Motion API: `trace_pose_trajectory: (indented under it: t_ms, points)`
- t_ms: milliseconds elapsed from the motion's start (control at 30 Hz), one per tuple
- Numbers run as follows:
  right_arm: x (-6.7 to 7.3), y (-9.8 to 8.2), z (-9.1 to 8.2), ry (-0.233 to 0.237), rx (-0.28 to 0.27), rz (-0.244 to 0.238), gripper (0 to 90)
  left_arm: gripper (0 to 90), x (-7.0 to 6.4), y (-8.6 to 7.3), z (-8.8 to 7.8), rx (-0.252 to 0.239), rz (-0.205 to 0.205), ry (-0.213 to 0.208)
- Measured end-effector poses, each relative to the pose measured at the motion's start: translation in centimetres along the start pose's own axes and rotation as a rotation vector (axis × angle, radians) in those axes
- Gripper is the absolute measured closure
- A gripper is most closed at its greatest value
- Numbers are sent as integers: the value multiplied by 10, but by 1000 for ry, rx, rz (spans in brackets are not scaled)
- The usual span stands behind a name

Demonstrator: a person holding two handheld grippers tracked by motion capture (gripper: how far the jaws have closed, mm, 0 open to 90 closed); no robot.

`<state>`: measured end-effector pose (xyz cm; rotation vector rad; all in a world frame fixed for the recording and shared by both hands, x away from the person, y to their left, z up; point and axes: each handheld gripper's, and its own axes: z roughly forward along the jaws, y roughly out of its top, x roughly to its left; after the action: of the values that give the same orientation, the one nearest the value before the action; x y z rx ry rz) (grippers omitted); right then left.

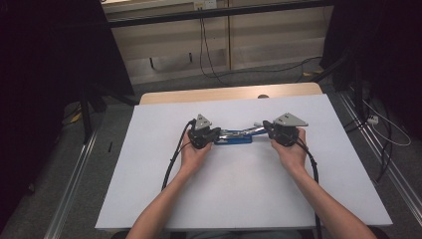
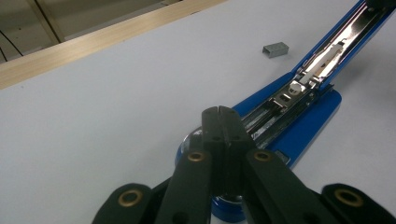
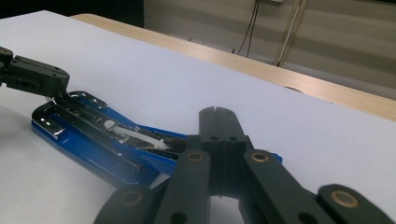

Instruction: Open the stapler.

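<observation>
Blue stapler point(image 2: 299, 112) lies opened on desk point(image 1: 199, 199); stiff metal, hinged, slippery. Grip base edges. Left tool point(image 2: 221, 112), right tool point(image 3: 218, 113) closed, empty.

High view: fixed above the person's side, looking forward and down over the whole worktop point(image 1: 164, 199). Each tool view: low, close, looking along its own jaws. All three share the opened blue stapler point(image 1: 238, 137).
</observation>
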<state>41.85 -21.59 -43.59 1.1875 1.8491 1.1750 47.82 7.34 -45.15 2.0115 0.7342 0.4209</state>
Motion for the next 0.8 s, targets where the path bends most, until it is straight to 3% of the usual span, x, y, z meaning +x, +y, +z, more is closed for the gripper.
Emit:
trace_pose_trajectory:
  t_ms: [800]
  points:
    - [-7,-11,1,9,59,27,900,900,0,0,0,-3,-9,0]
